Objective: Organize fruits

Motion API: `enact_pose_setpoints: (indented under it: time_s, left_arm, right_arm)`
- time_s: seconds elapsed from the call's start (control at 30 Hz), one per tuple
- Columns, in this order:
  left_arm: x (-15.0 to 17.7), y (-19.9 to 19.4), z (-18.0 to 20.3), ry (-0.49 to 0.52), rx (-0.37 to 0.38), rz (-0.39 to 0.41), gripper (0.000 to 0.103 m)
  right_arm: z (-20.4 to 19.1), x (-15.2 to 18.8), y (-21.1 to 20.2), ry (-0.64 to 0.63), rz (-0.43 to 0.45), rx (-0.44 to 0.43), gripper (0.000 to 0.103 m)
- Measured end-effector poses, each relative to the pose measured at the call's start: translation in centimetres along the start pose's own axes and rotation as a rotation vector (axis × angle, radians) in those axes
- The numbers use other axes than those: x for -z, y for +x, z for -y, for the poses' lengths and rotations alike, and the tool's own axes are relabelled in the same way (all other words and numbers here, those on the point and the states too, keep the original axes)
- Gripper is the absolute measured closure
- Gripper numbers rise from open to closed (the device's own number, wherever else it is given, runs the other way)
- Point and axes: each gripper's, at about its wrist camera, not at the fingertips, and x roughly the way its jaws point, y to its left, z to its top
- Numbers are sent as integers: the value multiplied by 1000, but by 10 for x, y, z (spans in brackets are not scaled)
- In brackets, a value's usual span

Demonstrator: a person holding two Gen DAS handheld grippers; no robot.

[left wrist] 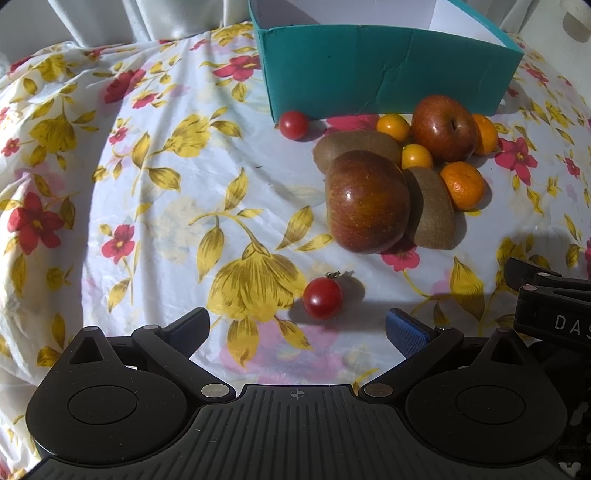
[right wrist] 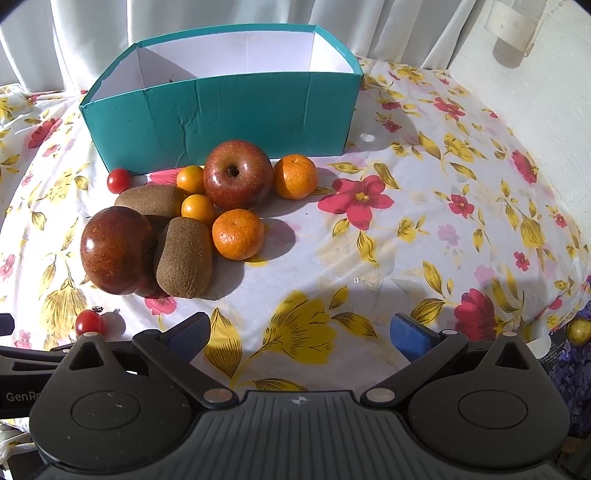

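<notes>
A pile of fruit lies in front of a teal box (left wrist: 388, 70), also in the right wrist view (right wrist: 221, 118). The pile holds two red apples (left wrist: 365, 201) (right wrist: 238, 173), two kiwis (right wrist: 183, 256), two mandarins (right wrist: 238, 233) and small yellow-orange fruits (right wrist: 197, 207). One cherry tomato (left wrist: 322, 298) lies just ahead of my left gripper (left wrist: 297, 328), which is open and empty. Another cherry tomato (left wrist: 293, 124) sits by the box corner. My right gripper (right wrist: 299, 334) is open and empty, right of the pile.
A floral cloth (left wrist: 147, 184) covers the round table. White curtains (right wrist: 221, 14) hang behind the box. A white wall (right wrist: 517, 92) stands at the right. The right gripper's body (left wrist: 554, 306) shows at the right of the left wrist view.
</notes>
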Motion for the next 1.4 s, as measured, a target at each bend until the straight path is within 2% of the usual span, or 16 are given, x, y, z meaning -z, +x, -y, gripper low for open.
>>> enact_pose_setpoints:
  time_s: [1.4]
  left_arm:
    - [-5, 5, -1, -8, 5, -8, 0]
  right_arm:
    - [3, -6, 6, 0, 11, -10, 0]
